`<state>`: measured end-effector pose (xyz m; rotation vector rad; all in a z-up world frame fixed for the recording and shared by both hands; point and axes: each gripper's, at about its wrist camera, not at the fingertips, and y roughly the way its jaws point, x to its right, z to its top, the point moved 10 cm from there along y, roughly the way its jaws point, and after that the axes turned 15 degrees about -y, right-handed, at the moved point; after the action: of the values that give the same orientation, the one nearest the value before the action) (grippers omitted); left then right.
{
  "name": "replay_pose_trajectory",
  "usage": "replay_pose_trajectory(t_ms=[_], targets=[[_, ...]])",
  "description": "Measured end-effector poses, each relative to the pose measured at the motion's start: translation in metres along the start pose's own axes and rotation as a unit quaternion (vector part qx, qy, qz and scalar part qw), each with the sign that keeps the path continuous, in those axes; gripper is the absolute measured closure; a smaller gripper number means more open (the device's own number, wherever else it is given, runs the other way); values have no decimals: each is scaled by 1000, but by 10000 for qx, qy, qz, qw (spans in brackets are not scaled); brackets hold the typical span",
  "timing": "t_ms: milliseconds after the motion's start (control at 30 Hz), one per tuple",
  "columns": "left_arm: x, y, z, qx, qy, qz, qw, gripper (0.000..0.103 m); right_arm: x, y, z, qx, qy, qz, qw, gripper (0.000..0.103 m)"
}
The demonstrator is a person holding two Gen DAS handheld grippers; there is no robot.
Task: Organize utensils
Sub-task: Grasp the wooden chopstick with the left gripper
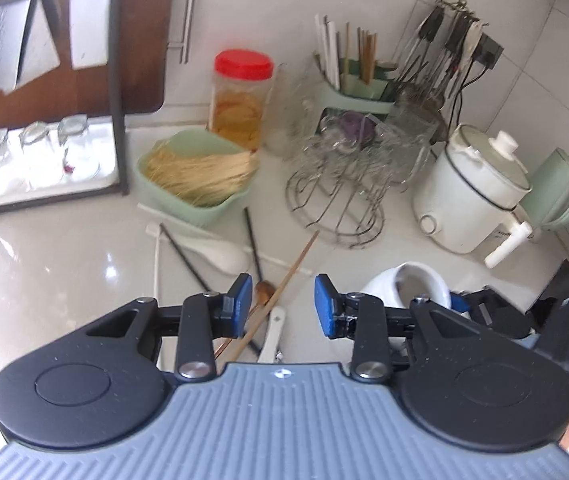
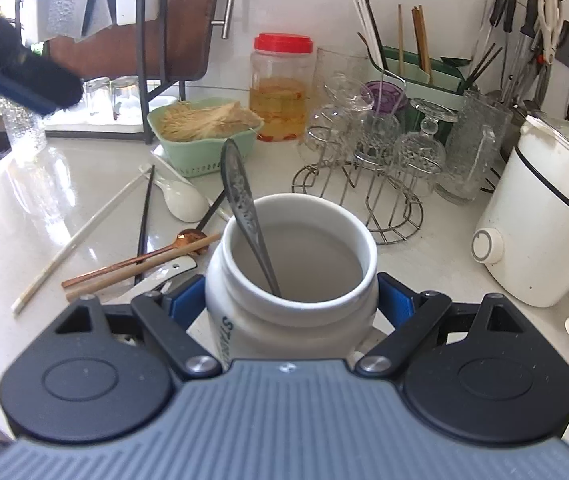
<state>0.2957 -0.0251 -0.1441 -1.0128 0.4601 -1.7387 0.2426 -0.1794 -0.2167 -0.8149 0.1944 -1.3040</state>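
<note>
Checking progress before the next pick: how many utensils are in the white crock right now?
1: a dark patterned spoon, standing in the white crock and leaning on its far-left rim. The near rim hides part of the inside, so something short could be missed.

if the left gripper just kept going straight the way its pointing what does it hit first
Most likely the loose utensils on the counter: the left gripper has open, empty jaws aimed down at the wooden chopstick and the copper spoon lying between its fingertips. Depth is hard to judge, so which one comes first is uncertain.
</note>
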Motion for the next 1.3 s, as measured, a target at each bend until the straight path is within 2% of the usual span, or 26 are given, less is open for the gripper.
replay_pose_trajectory(t_ms=[133, 300, 567, 733, 900, 1033, 1300], targets=[[-13, 19, -5, -150, 77, -55, 9998, 64, 2, 0, 0, -14, -23, 14, 10000, 12], [-10, 57, -7, -474, 398, -189, 9979, 64, 1, 0, -1, -12, 15, -65, 10000, 12], [5, 124, -17, -1014, 1153, -359, 9875, 64, 3, -4, -6, 42, 267, -356, 9990, 12], [12, 159, -22, -1150, 1549, -285, 9808, 64, 4, -4, -5, 6, 285, -394, 9988, 12], [16, 183, -18, -1227, 1627, -275, 9786, 64, 4, -3, -5, -39, 257, -436, 9987, 11], [20, 195, -17, -1312, 1777, -331, 9747, 67, 4, -2, -4, -84, 252, -453, 9986, 11], [23, 212, -15, -1296, 2078, -156, 9694, 82, 6, 2, -2, -157, 336, -526, 9979, 11]])
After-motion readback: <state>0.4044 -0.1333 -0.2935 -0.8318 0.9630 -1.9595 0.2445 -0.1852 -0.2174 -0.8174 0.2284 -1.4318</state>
